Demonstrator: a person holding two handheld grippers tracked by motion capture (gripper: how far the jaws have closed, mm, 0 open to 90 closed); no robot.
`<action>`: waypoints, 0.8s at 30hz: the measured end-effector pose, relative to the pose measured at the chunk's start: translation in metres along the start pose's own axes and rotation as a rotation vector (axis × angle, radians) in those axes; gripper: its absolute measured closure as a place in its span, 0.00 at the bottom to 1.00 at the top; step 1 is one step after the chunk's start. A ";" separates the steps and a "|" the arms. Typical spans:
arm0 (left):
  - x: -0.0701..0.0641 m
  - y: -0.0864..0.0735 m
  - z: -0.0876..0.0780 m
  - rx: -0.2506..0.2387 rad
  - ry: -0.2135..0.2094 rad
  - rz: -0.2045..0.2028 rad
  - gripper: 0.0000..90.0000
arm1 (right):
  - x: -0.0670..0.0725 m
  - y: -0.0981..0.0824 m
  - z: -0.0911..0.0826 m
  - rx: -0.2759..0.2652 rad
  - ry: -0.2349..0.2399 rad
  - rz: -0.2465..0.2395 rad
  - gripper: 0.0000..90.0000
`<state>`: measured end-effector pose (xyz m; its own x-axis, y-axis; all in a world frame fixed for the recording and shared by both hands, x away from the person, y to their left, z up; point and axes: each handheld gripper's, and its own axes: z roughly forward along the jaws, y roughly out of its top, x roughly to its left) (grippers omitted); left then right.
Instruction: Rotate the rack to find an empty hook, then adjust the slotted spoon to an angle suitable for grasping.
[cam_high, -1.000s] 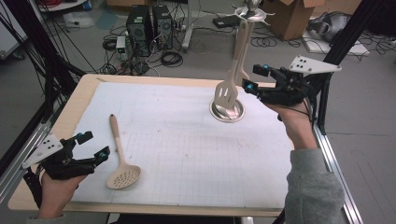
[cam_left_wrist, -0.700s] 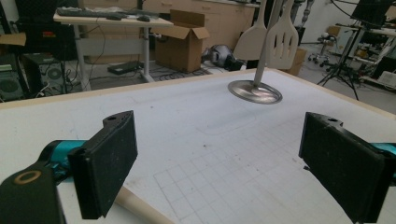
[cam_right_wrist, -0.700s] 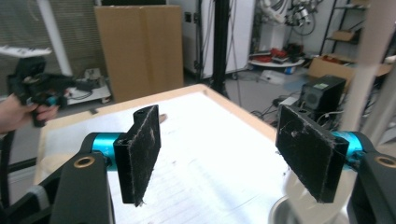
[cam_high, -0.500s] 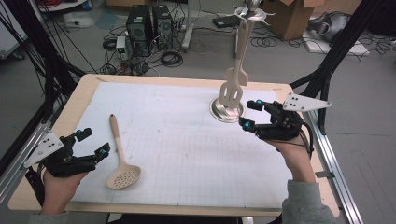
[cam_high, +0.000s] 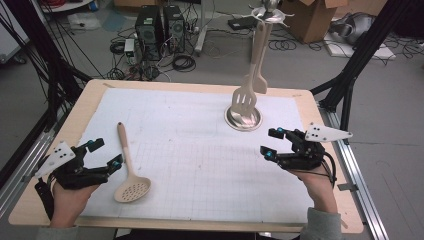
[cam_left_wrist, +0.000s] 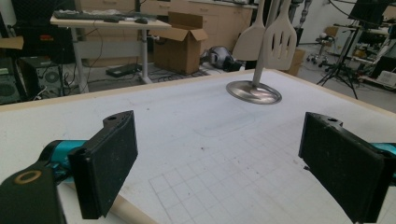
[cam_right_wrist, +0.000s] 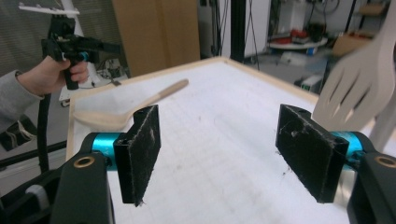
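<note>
Near the table's (cam_high: 165, 86) left edge, the left gripper (cam_high: 102, 156) lies low and level, jaws wide apart and holding nothing. The skimmer spoon (cam_high: 131, 175) lies just beside it. Bare mat spans the middle. The slotted turner (cam_high: 245, 97) hangs, apparently, over the stand's round base (cam_high: 244, 119). The right gripper (cam_high: 270, 143), at the right edge, gapes empty. No writing is legible.

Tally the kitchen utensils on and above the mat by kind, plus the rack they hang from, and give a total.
Slotted spatula, hanging: 1
Plain spatula, hanging behind it: 1
Skimmer spoon, lying on the mat: 1
Hanging rack on a round metal base: 1
Total: 4
</note>
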<state>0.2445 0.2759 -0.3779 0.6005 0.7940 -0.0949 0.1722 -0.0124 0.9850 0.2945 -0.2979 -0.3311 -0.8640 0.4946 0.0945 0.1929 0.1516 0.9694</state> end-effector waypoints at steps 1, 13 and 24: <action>0.000 0.000 0.000 0.006 -0.001 0.003 0.13 | -0.004 -0.005 -0.002 0.005 -0.012 0.013 0.33; -0.002 -0.004 0.005 0.033 -0.002 0.015 0.14 | -0.008 -0.013 -0.014 -0.079 -0.080 0.054 0.33; -0.007 -0.006 0.009 0.065 -0.032 0.024 0.14 | 0.000 -0.012 -0.013 -0.084 -0.070 0.043 0.33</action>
<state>0.2458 0.2649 -0.3840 0.6294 0.7732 -0.0772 0.2076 -0.0716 0.9756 0.2863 -0.3106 -0.3394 -0.8204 0.5583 0.1232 0.1866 0.0578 0.9807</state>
